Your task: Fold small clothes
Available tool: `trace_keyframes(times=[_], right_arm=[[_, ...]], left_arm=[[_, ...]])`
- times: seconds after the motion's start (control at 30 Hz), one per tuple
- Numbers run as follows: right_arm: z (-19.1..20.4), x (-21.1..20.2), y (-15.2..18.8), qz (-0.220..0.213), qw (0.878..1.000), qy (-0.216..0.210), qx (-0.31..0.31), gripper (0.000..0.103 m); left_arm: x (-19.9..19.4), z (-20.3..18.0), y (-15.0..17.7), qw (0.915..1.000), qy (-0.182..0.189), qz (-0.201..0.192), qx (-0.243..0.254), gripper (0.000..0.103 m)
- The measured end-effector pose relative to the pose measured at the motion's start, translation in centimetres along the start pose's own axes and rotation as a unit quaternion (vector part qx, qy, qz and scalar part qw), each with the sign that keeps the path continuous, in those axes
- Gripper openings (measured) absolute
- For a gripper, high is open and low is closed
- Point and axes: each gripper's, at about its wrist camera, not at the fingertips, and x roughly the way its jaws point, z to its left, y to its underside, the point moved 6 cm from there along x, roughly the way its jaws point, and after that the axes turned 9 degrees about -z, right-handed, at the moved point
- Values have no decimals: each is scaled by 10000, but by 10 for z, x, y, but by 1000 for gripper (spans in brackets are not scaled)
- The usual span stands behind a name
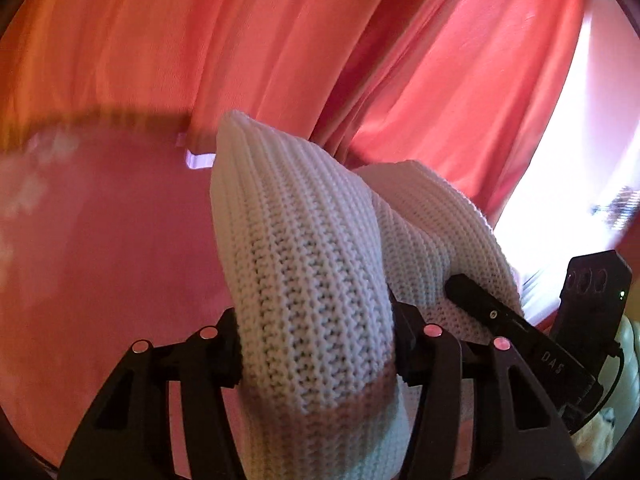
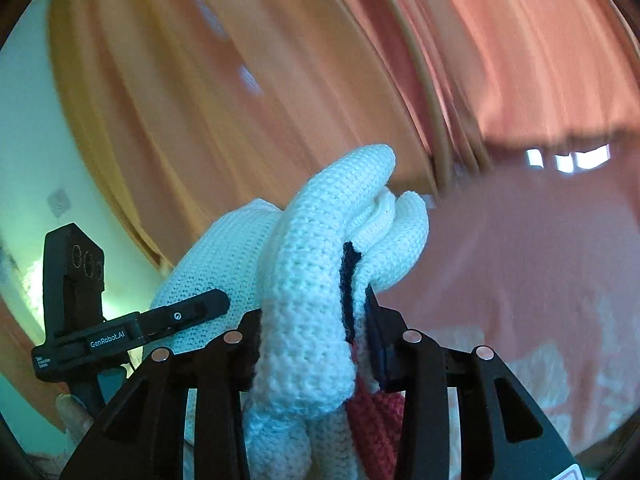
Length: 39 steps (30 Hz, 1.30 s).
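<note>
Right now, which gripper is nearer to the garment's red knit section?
Right. The right gripper is clamped on the white knit garment with the red knit section directly beside its finger. The left gripper grips an all-white fold, no red visible there.

White rib-knit garment (image 1: 304, 264) with a black strip (image 2: 347, 280) and a dark red knit section (image 2: 374, 428) at the lower edge. Black gripper frames, left (image 1: 316, 344) and right (image 2: 316, 340), with small pink-silver round pins. Pink surface (image 1: 100, 260) with faint white blotches; orange-red pleated curtain (image 1: 280, 40) behind.
</note>
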Motion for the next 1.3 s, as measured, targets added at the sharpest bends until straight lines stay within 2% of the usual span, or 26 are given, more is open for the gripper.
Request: trace_keyframes(times=[0.1,0.2,0.3,0.33,0.4,0.43,0.47,0.5,0.53,0.57,0.6,0.63,0.67,0.73,0.8,0.9,0.93,1.0,1.1,1.17,1.3], right_arm=[[37,-7,-28,-385,9986,-262,-231,37],[64,15,-41,-519,9961,-410,-585,38],[68,70,-36,-188,9965,-625,-528,40],[64,88,-32,-71,9964,-705,-456,47],[52,137,-13,306,9951,-832,-427,50],[38,171,7,504,9949,-713,-505,54],[26,194,22,728,9941,-597,-533,54],[13,210,35,959,9932,-382,-545,54],[-5,227,55,1290,9903,-54,-513,47],[-15,232,66,1418,9890,1,-419,33],[-20,231,72,1416,9895,-62,-294,28],[-22,228,74,1413,9898,-107,-130,25],[-18,228,74,1451,9892,-215,-76,25],[0,231,70,1474,9875,-415,-370,26],[18,237,69,1505,9853,-530,-619,39],[35,248,74,1612,9815,-810,-646,42],[43,249,79,1691,9785,-887,-784,46],[52,255,94,1880,9732,-827,-1034,60],[42,266,113,2034,9706,-416,-1221,65],[24,271,121,2179,9712,-207,-941,75],[-4,299,148,2722,9616,-240,-250,76]], left_arm=[[-40,-2,-35,9987,116,-437,247,54],[-61,15,-62,9962,15,-752,431,56],[-54,57,-77,9941,-322,-912,499,57],[-49,69,-77,9935,-434,-927,504,57],[-28,110,-72,9921,-751,-881,479,62],[-11,138,-64,9898,-1082,-831,401,65],[6,164,-54,9869,-1404,-755,262,70],[21,190,-42,9824,-1765,-591,134,70],[35,220,-25,9724,-2318,-236,86,68],[43,239,-12,9635,-2672,147,32,64],[47,249,-3,9607,-2741,436,-65,63],[47,254,1,9633,-2630,510,-159,63],[43,253,1,9638,-2628,423,-152,63],[41,248,-2,9622,-2712,251,76,64],[42,240,-6,9616,-2729,191,197,67],[49,229,-8,9635,-2668,211,80,69],[50,233,-6,9627,-2696,221,92,69],[53,242,-9,9583,-2845,214,162,73],[48,255,-13,9547,-2971,180,-59,81],[43,270,-12,9537,-2977,175,-390,89],[45,306,11,9488,-2883,561,-1167,89]])
